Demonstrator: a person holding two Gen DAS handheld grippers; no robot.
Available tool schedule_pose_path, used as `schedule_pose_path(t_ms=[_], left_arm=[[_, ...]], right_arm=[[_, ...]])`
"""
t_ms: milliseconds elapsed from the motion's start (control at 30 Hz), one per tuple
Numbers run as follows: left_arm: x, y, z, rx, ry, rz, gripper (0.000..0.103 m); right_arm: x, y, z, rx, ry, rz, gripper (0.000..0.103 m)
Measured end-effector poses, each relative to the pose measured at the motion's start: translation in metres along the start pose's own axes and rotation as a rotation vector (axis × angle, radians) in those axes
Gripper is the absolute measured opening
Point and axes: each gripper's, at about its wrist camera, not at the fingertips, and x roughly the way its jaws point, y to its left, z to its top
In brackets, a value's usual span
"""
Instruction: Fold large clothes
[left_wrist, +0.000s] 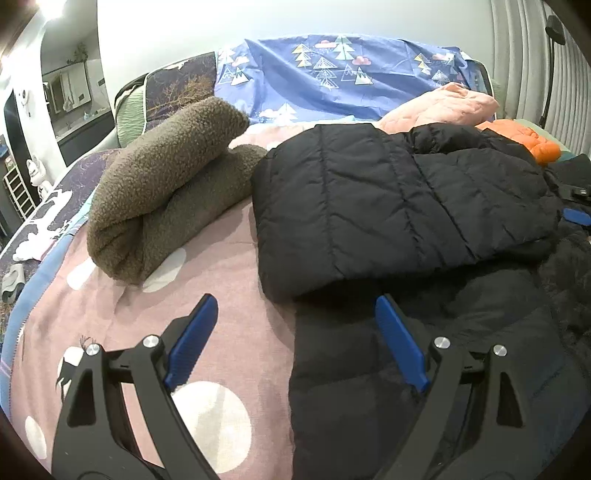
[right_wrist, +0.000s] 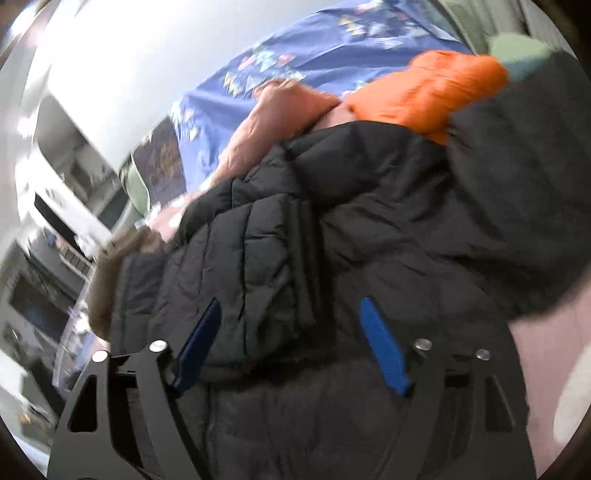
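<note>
The black puffer jacket lies quilted and folded over itself on the pink dotted bed. My left claw gapes empty at its 6 o'clock edge; my right claw gapes over it. Brown fleece sits at 10 o'clock.

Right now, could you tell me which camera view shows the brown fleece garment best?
The left wrist view: the brown fleece garment lies sharp and whole there, folded on the pink dotted bedspread beside the black puffer jacket. The right wrist view is blurred and shows only a brown sliver past the jacket's edge.
</note>
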Motion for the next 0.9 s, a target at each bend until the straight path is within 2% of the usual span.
schedule_pose_path(t_ms=[33, 67, 100, 233, 300, 367, 433, 467, 500, 533, 567, 600, 667, 800, 900], left_arm=[[-0.001, 0.001, 0.0, -0.002, -0.001, 0.0, 0.089], [-0.003, 0.002, -0.001, -0.005, -0.003, 0.004, 0.089], [-0.005, 0.003, -0.001, -0.005, -0.005, 0.009, 0.089], [-0.013, 0.014, -0.002, -0.01, -0.016, 0.04, 0.089], [-0.013, 0.023, -0.003, -0.032, -0.012, 0.052, 0.089], [-0.011, 0.031, -0.003, -0.064, -0.007, 0.048, 0.089], [-0.009, 0.033, -0.001, -0.089, -0.005, 0.037, 0.089], [-0.008, 0.032, 0.0, -0.091, -0.004, 0.028, 0.089], [-0.007, 0.029, 0.001, -0.086, -0.005, 0.024, 0.088], [-0.008, 0.027, 0.003, -0.08, -0.007, 0.025, 0.085], [-0.009, 0.022, 0.006, -0.065, -0.014, 0.022, 0.075], [-0.009, 0.018, 0.009, -0.049, -0.018, 0.011, 0.071], [-0.011, 0.011, 0.019, -0.027, -0.028, -0.02, 0.062], [-0.011, -0.011, 0.042, 0.017, -0.058, -0.077, 0.06], [0.003, -0.034, 0.061, 0.038, -0.048, -0.16, 0.06]], right_arm=[[0.01, 0.009, 0.003, -0.027, 0.011, -0.022, 0.075], [0.013, 0.014, 0.004, -0.054, 0.005, -0.054, 0.03], [0.013, 0.02, 0.004, -0.08, -0.001, -0.098, 0.004], [-0.03, 0.028, 0.011, -0.085, -0.205, -0.132, 0.003], [-0.045, 0.022, 0.012, -0.091, -0.257, -0.174, 0.004], [-0.041, 0.006, 0.012, -0.081, -0.215, -0.202, 0.005], [-0.024, -0.012, 0.009, -0.07, -0.106, -0.224, 0.014], [-0.017, -0.019, 0.006, -0.064, -0.063, -0.236, 0.028], [-0.014, -0.023, 0.003, -0.053, -0.05, -0.25, 0.035], [-0.021, -0.027, 0.0, -0.037, -0.077, -0.255, 0.035], [-0.028, -0.027, -0.002, -0.026, -0.109, -0.249, 0.035], [-0.036, -0.026, -0.002, -0.014, -0.149, -0.243, 0.035], [-0.052, -0.008, -0.002, -0.041, -0.215, -0.209, 0.035], [-0.046, 0.044, -0.007, -0.201, -0.204, -0.088, 0.034], [-0.021, 0.058, -0.009, -0.24, -0.167, -0.081, 0.033]])
